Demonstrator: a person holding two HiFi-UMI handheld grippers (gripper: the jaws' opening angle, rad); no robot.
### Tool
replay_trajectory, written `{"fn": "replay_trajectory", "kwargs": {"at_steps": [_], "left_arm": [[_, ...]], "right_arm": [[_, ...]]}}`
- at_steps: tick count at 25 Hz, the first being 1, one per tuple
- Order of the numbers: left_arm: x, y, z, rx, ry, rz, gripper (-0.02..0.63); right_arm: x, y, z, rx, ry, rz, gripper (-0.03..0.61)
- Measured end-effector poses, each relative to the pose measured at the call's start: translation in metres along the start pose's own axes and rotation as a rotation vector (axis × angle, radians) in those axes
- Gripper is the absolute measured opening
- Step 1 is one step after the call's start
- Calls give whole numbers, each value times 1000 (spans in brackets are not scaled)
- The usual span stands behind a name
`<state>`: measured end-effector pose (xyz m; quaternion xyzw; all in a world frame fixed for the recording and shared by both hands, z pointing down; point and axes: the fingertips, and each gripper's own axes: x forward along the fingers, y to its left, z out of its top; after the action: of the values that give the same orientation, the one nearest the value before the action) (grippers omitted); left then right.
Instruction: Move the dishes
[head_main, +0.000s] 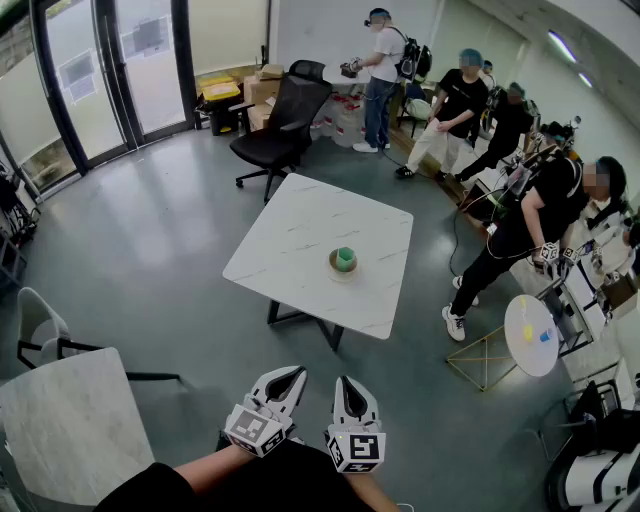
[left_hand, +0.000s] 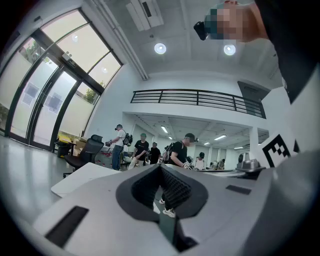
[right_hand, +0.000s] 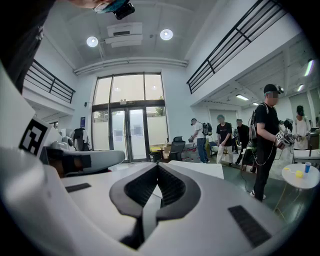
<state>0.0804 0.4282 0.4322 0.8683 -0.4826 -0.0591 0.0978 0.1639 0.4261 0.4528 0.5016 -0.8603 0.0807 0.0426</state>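
Dishes (head_main: 343, 262) are seen near the middle of the white marble counter (head_main: 300, 240): a green cup (head_main: 345, 257) is set inside a small brown bowl (head_main: 342, 270), and both are upright. The left claw (head_main: 290, 373) and the right claw (head_main: 342, 383) are held side by side low in the head view, close to the person's body and well apart from the counter. In the left gripper view the left claw (left_hand: 161, 168) is closed, its ribbed pads (left_hand: 172, 187) pressed together with nothing between them. In the right gripper view the right claw (right_hand: 157, 167) is likewise closed and empty. A black office chair (head_main: 285, 120) is placed beyond the counter's far corner. A small round table (head_main: 530, 335) is found to the right, near several standing people (head_main: 455, 105).
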Motion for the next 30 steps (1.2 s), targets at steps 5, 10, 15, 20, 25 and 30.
{"fn": "replay_trajectory", "kwargs": {"at_steps": [5,10,15,20,25,30], "left_arm": [[12,-13,6,-5,-32,-28,15],[24,-13,-2,7,7,-40,15],[45,12,-12,-6,30,-46,15],[67,56,-19,-44,47,-62,15],[109,116,-21,-81,90,-93,15],[154,174,3,-80,77,-129,15]], "right_arm": [[-3,-6,-2,-8,-1,10,17],[3,-15,-9,51,0,24,17],[33,-29,-31,93,81,14,17],[88,-37,-26,92,114,-3,17],[181,-40,-9,77,117,-14,18],[258,-50,7,61,153,-78,18]]}}
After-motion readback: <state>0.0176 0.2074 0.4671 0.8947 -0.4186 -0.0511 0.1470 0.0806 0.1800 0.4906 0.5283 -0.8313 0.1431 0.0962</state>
